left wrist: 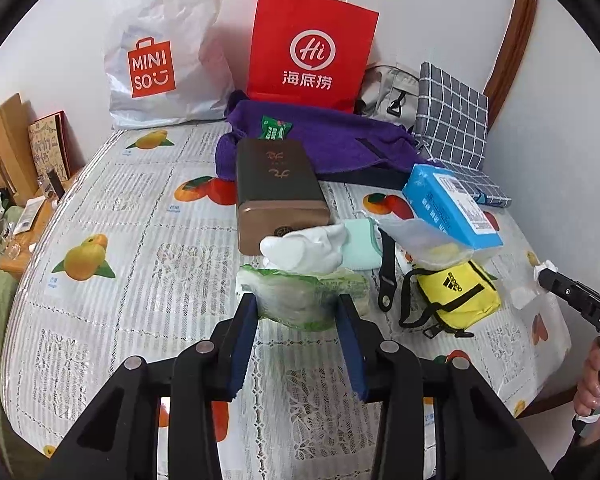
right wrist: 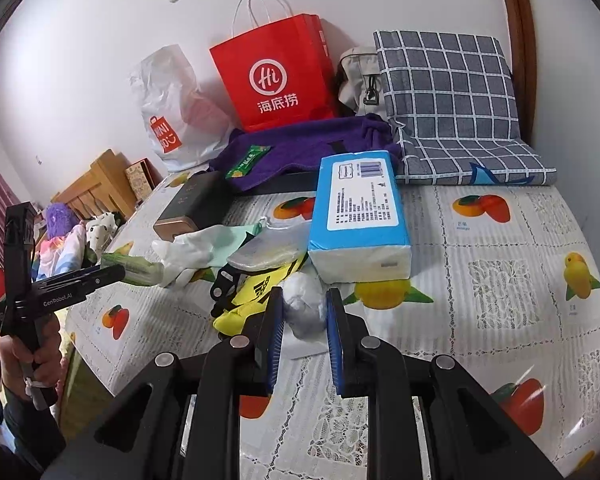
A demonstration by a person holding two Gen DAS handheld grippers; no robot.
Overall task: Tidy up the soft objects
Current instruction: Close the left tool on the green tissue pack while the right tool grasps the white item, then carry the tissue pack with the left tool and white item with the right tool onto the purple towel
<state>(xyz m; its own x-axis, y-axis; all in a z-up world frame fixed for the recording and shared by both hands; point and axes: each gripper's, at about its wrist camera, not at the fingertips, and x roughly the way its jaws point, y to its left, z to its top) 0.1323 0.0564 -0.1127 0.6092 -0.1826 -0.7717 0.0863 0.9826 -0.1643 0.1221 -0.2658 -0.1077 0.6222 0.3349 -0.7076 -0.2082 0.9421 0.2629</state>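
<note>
Two grips look risky: the left gripper (left wrist: 296,312) pinches a crinkly green tissue pack (left wrist: 304,294) above the fruit-print tablecloth (left wrist: 112,200), the right gripper (right wrist: 302,312) squeezes a white plastic-wrapped wad (right wrist: 303,306), and either slick wrapper may slip out.

We see a green-and-clear soft packet (left wrist: 304,300) pinched between blue pads, lifted off the table; a crumpled white plastic wad (right wrist: 304,308) likewise held.
</note>
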